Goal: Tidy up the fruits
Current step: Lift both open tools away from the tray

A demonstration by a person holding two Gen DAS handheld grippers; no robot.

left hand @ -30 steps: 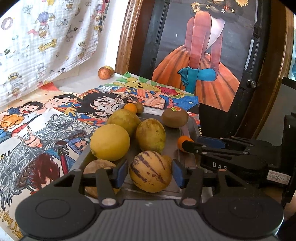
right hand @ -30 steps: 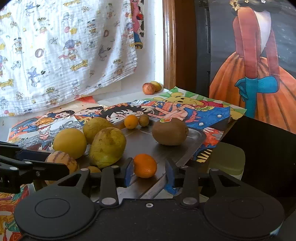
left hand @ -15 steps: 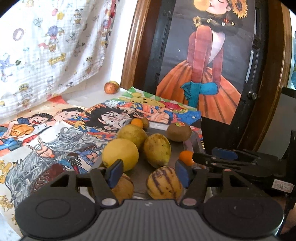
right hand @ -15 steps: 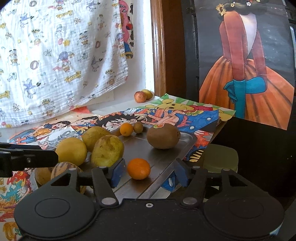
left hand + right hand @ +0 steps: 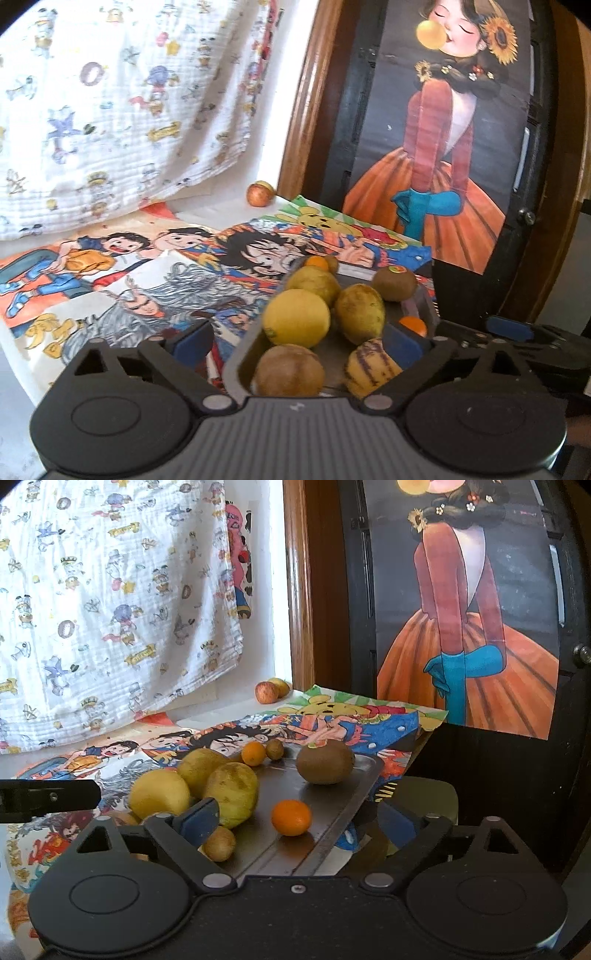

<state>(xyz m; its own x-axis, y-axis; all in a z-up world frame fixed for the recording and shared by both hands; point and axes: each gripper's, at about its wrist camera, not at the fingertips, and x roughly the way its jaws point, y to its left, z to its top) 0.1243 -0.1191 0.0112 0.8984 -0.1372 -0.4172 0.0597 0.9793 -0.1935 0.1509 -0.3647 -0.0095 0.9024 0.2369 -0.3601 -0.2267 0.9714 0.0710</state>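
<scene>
Both claws stand over the near end of a metal tray that rests on a tabletop covered with cartoon posters. The left claw has its jaws opening, spread wide with nothing clamped — a striped melon and a brown round fruit lie on the tray between and just ahead of its fingers, untouched. The right claw is likewise opening and holds nothing; a small orange sits free on the tray between its fingers.

Further ahead of the claws the tray carries a round yellow fruit, two larger yellow-green fruits, a kiwi and, at the far edge, a tiny orange beside a small brown fruit.

Judged from this layout, most of the fruit is already gathered on the tray. Still off it — an apple with a yellow fruit touching it, well beyond the tray by the wall. These two appear to be what remains.
</scene>
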